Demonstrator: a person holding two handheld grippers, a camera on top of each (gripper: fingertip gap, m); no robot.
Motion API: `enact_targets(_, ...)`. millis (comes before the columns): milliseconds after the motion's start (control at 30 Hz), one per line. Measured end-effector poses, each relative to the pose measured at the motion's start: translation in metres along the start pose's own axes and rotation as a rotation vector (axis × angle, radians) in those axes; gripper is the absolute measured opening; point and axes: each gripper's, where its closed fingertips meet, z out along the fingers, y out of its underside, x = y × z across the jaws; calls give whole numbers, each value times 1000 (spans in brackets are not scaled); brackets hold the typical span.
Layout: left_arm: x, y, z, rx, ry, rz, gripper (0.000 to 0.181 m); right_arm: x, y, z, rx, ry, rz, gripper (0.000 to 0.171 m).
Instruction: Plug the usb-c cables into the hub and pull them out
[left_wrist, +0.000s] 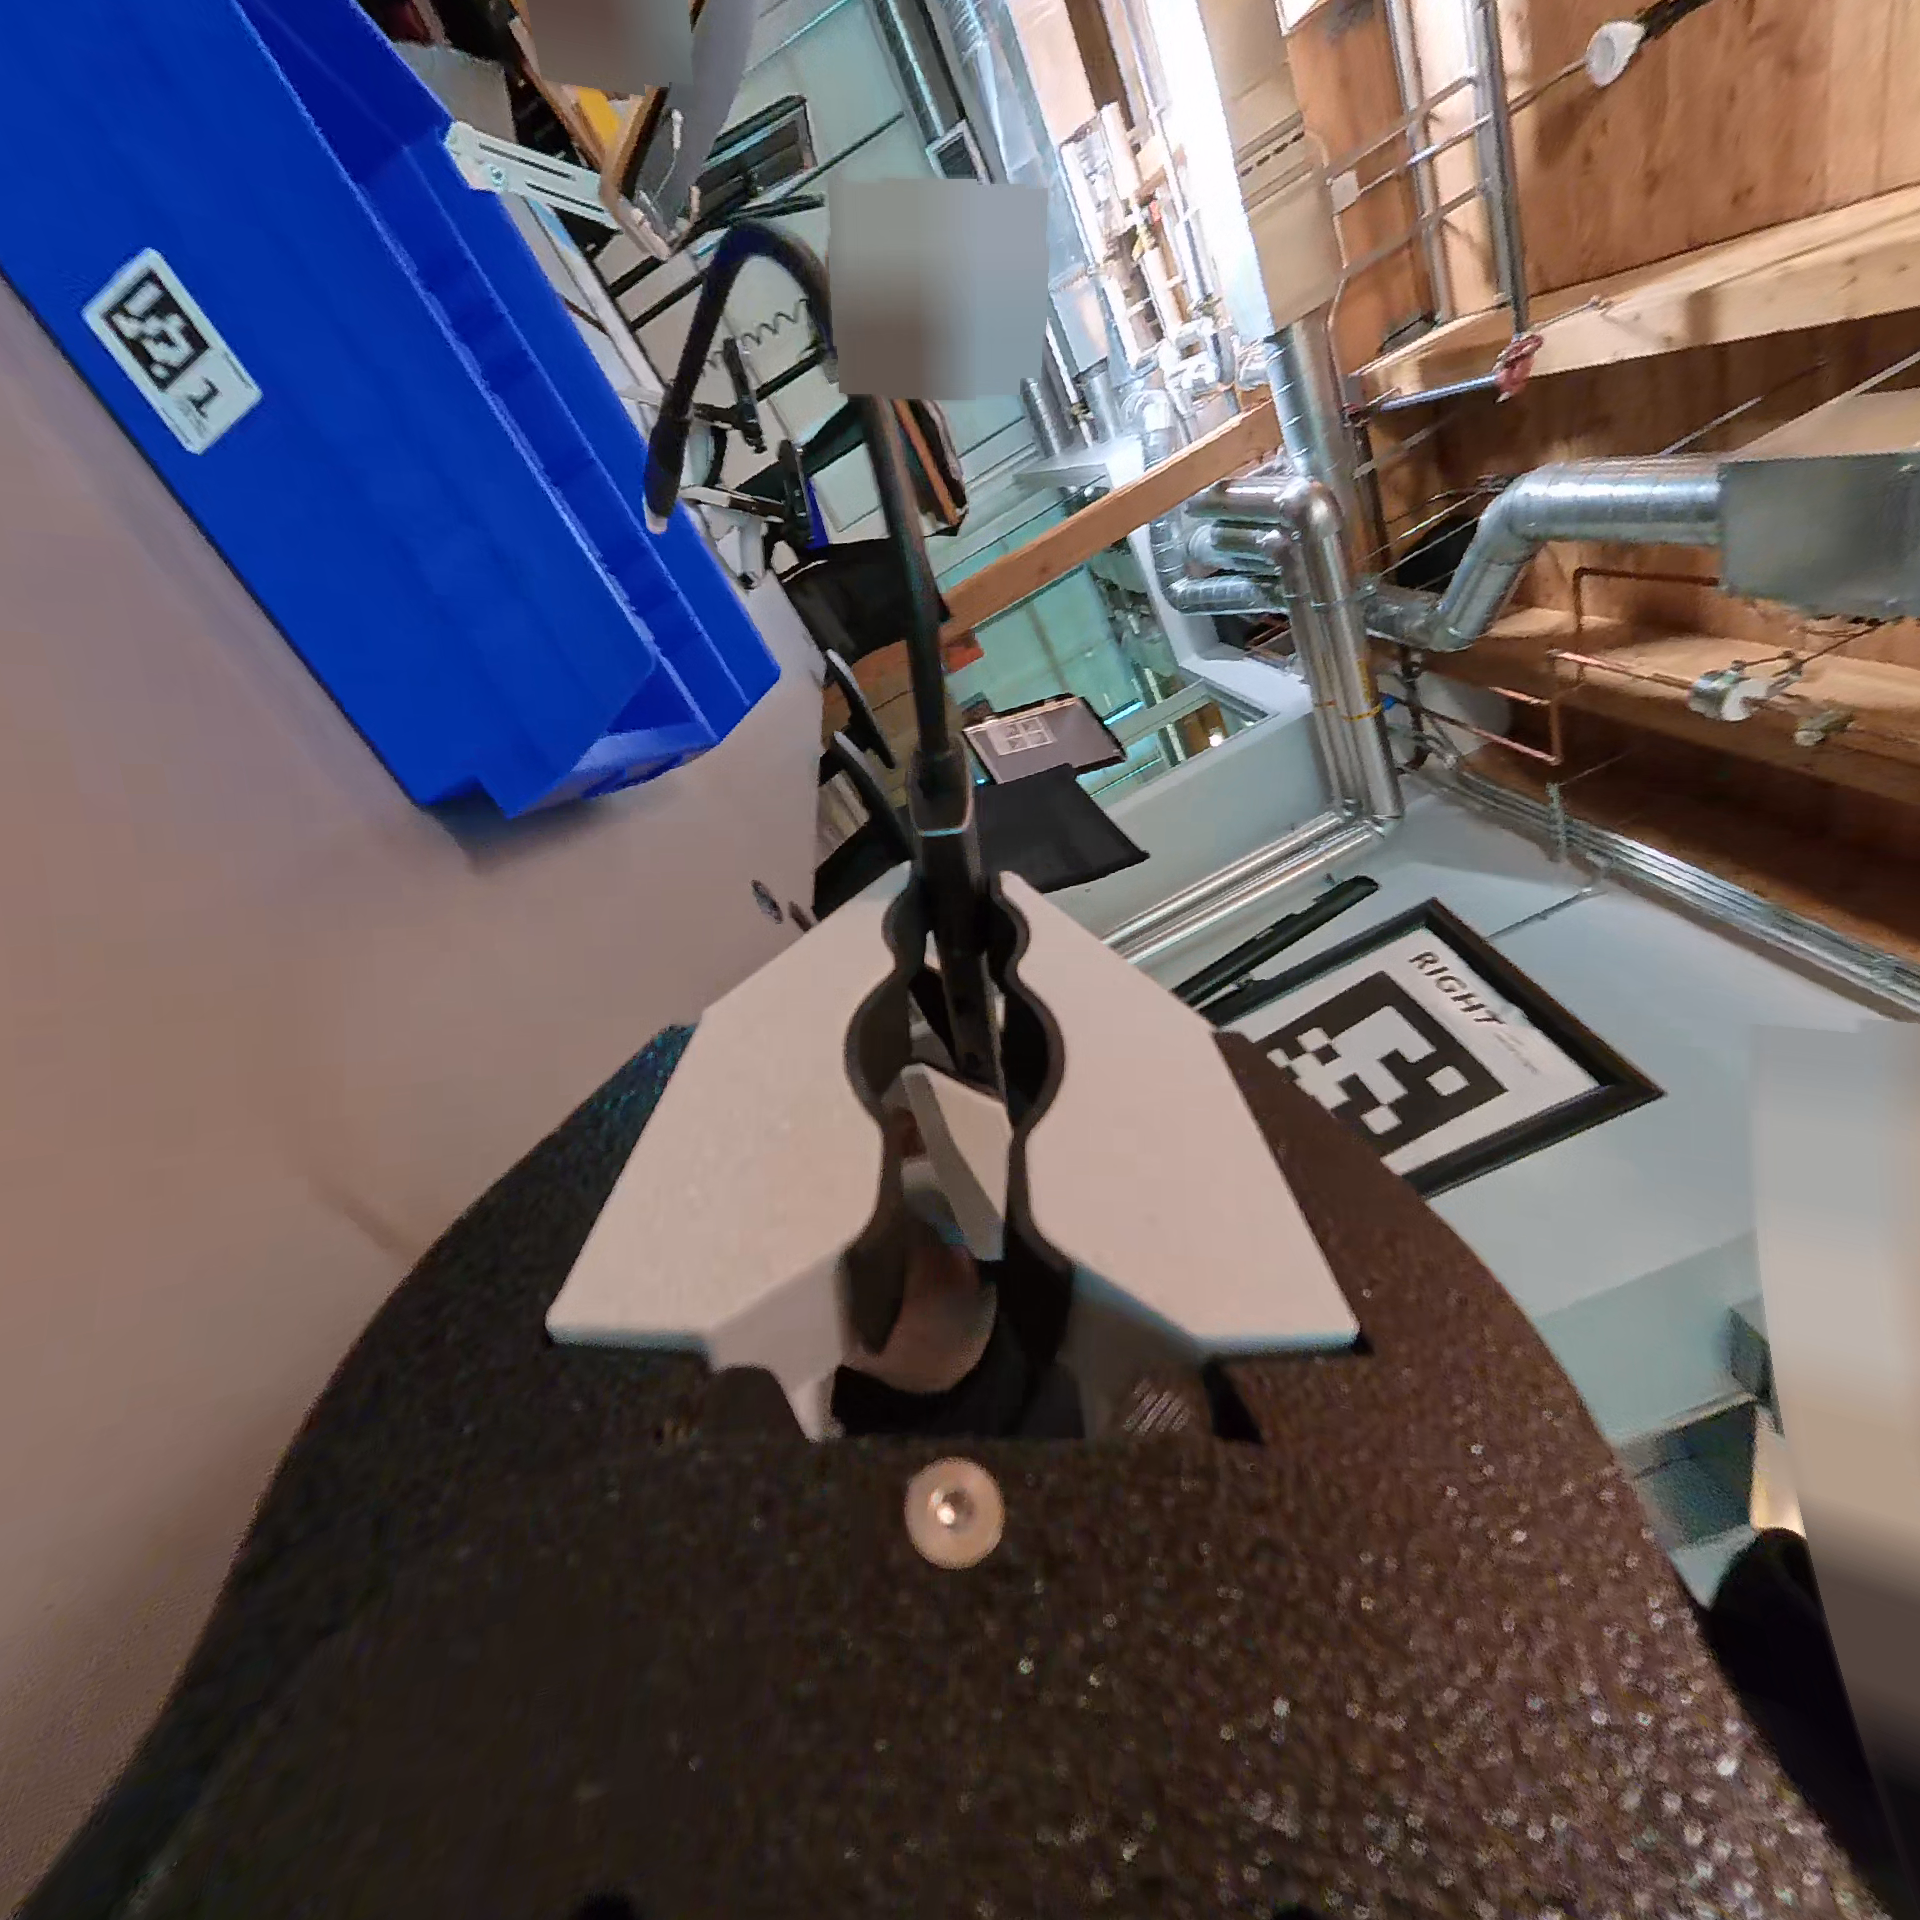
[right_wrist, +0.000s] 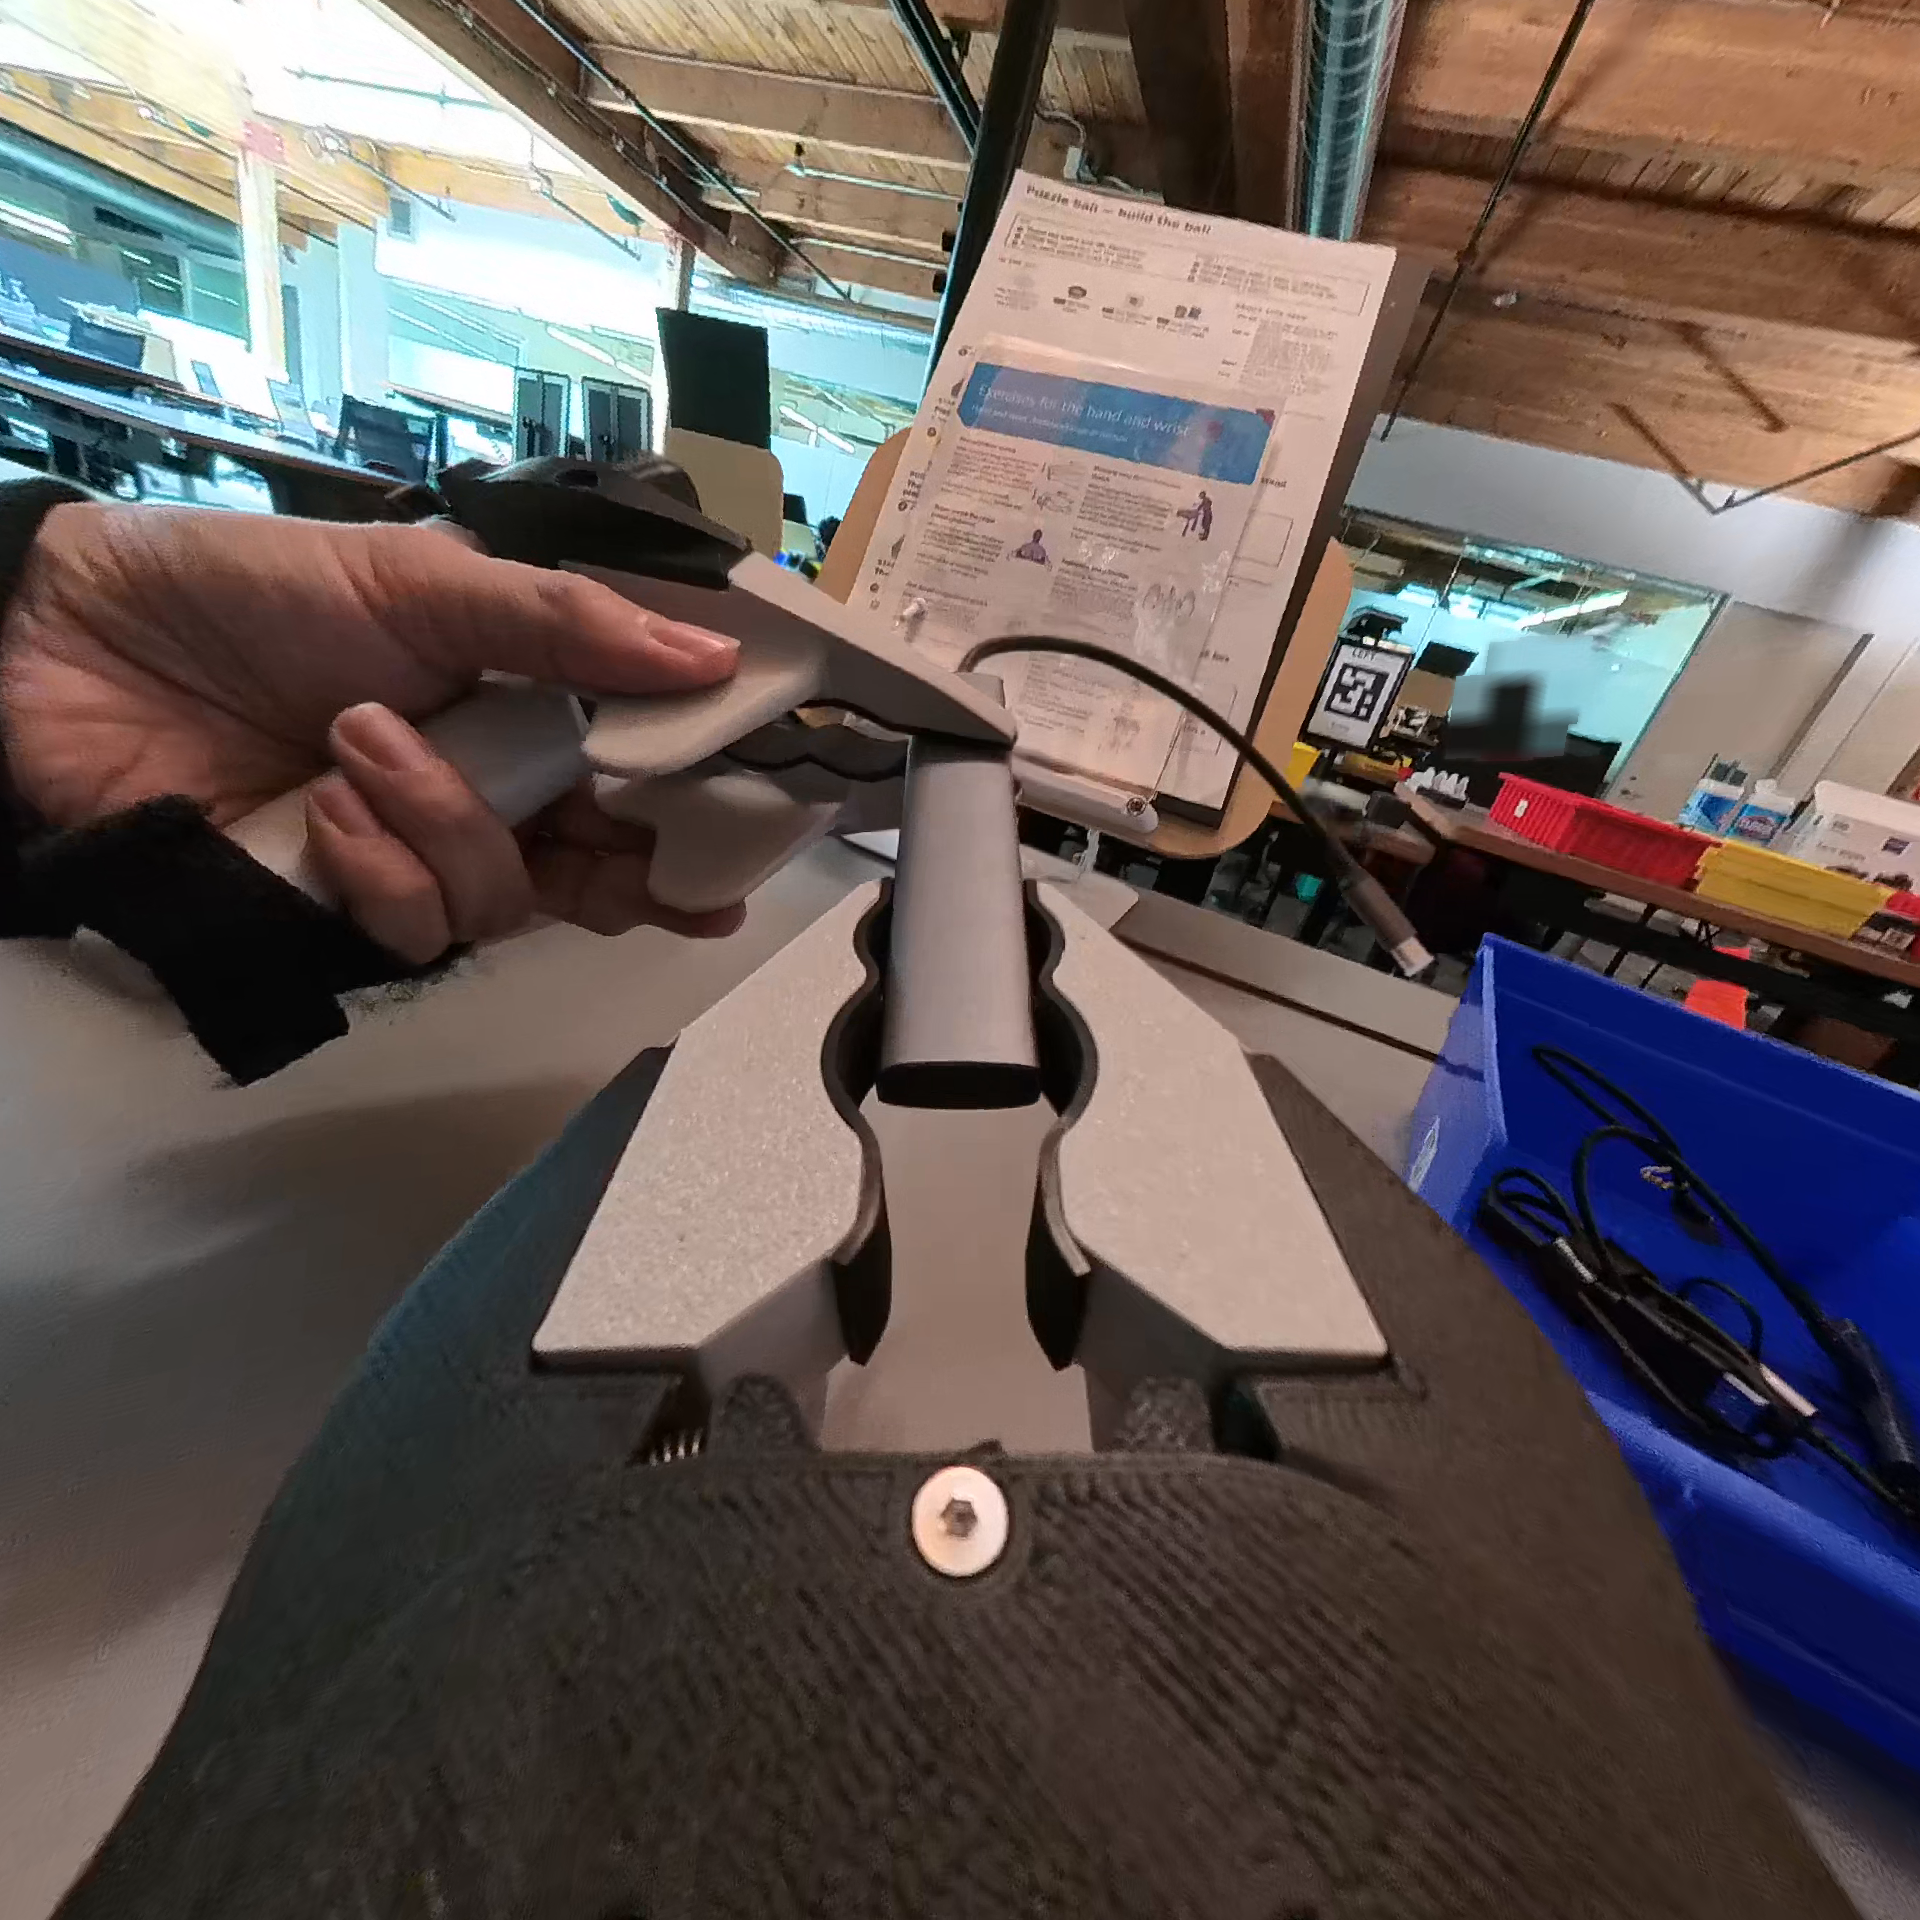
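Observation:
My right gripper (right_wrist: 956, 925) is shut on a grey bar-shaped hub (right_wrist: 951, 935) and holds it above the table, pointing away from me. My left gripper (right_wrist: 966, 727), held by a hand (right_wrist: 312, 675), comes in from the left and is shut at the hub's far end. In the left wrist view, the left gripper (left_wrist: 951, 914) clamps the black plug of a cable (left_wrist: 914, 582). The cable (right_wrist: 1195, 717) arcs up and right, and its free plug (right_wrist: 1408, 951) hangs loose; that plug also shows in the left wrist view (left_wrist: 660, 499). Whether the gripped plug sits in the hub is hidden.
A blue bin (right_wrist: 1662, 1023) stands right of the hub and holds several loose black cables (right_wrist: 1662, 1320); it also shows in the left wrist view (left_wrist: 364, 468). A stand with printed sheets (right_wrist: 1122, 499) rises behind the hub. The grey table (right_wrist: 208, 1195) lies below. The grippers are tip to tip, or close to it.

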Motion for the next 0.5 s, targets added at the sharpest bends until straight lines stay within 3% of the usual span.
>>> enact_targets(133, -8, -4, -5, 1, -138, 217, 16, 4, 6, 0, -5, 16, 95, 22)
enact_targets(267, 17, -24, -36, 21, -303, 612, 27, 23, 15, -6, 36, 60, 188, 22)
enact_targets(400, 26, -54, -113, -92, -629, 994, 27, 29, 7, -10, 117, 40, 241, 22)
enact_targets(500, 1, -76, -199, -309, -965, 1089, 24, 25, 8, -8, 129, 7, 267, 22)
